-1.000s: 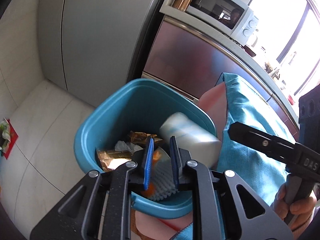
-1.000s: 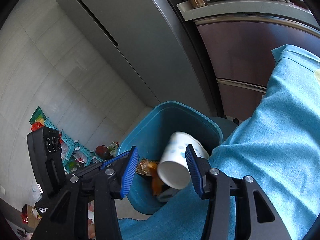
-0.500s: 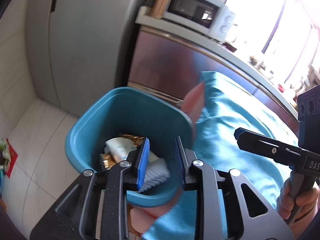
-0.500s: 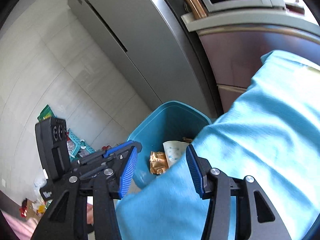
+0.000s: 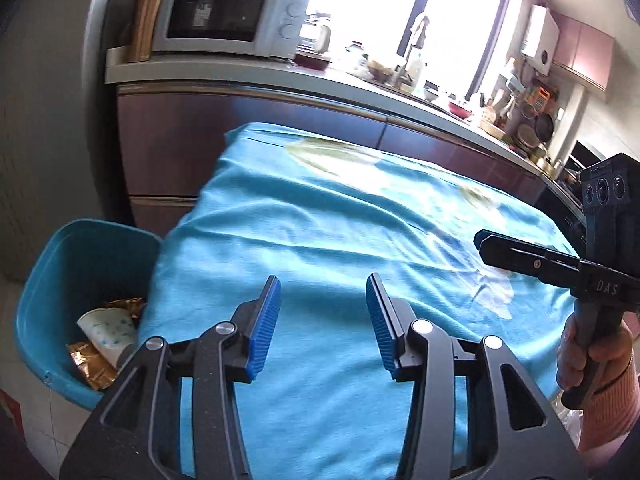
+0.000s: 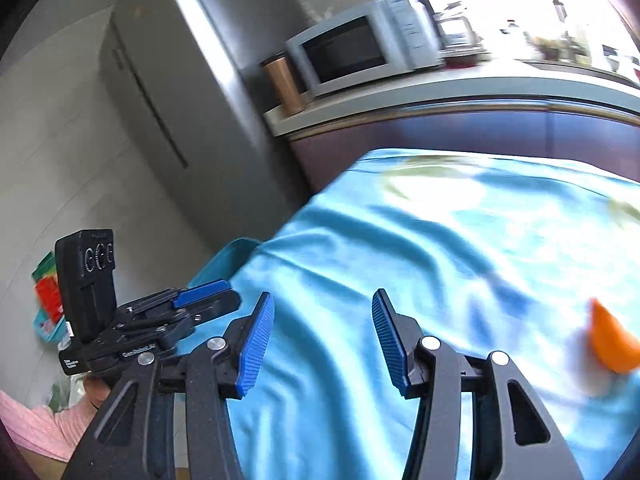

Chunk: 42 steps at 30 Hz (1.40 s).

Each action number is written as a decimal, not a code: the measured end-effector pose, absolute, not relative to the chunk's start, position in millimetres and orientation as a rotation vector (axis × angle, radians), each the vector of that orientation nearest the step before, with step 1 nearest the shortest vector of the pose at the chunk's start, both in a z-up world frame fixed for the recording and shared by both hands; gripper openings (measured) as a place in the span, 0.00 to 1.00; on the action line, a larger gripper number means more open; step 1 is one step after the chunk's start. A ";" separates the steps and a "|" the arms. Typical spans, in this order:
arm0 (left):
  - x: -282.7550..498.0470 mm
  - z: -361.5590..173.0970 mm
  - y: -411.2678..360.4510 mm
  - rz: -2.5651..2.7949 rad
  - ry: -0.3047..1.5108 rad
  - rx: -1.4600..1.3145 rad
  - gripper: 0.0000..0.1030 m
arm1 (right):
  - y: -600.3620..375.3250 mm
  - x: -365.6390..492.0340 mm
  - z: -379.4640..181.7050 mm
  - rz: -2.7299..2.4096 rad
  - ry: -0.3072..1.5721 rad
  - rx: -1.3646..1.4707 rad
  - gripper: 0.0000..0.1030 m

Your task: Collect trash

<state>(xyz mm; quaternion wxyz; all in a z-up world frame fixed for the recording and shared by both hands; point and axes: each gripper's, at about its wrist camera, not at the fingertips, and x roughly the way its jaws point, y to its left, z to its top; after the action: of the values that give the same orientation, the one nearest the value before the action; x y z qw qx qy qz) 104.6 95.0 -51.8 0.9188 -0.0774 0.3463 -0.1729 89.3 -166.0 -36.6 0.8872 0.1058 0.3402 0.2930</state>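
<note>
So both drops are done. A second ago the left gripper (image 5: 323, 322) hung right over the blue bin (image 5: 38, 292) with its jaws nearly pressed together, and the right gripper (image 6: 322, 344) had just let go of the paper cup (image 5: 108, 330). Now both have swung away and look out over the table with the turquoise cloth (image 5: 360, 240).

The left jaws are opening with nothing between them. The right ones sit spread, also empty. The cup lies in the bin at the table's end, next to some gold wrappers (image 5: 90, 366).

What's left? An orange scrap (image 6: 610, 344) sits on the cloth off to the right in the right wrist view, blurry, probably peel. Looks like the next pickup, and the right gripper is nearer.
</note>
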 end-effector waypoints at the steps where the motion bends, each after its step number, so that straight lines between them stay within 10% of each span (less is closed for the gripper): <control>1: 106.5 -52.8 83.2 -0.379 0.720 -0.151 0.43 | -179.6 85.1 -37.8 0.573 0.703 0.224 0.47; 34: 200.2 -75.2 -192.6 -0.722 0.950 0.038 0.46 | -374.9 106.6 -82.8 0.108 0.723 0.350 0.47; 42: 206.6 -75.5 -200.0 -0.763 0.967 0.005 0.31 | -375.6 110.7 -89.2 0.124 0.757 0.345 0.33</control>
<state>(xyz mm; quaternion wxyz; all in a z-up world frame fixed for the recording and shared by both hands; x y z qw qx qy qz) 206.6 -200.0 -75.5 0.8163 0.0024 0.4535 -0.3577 110.7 -375.6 -89.2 0.9129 0.1673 0.3675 0.0601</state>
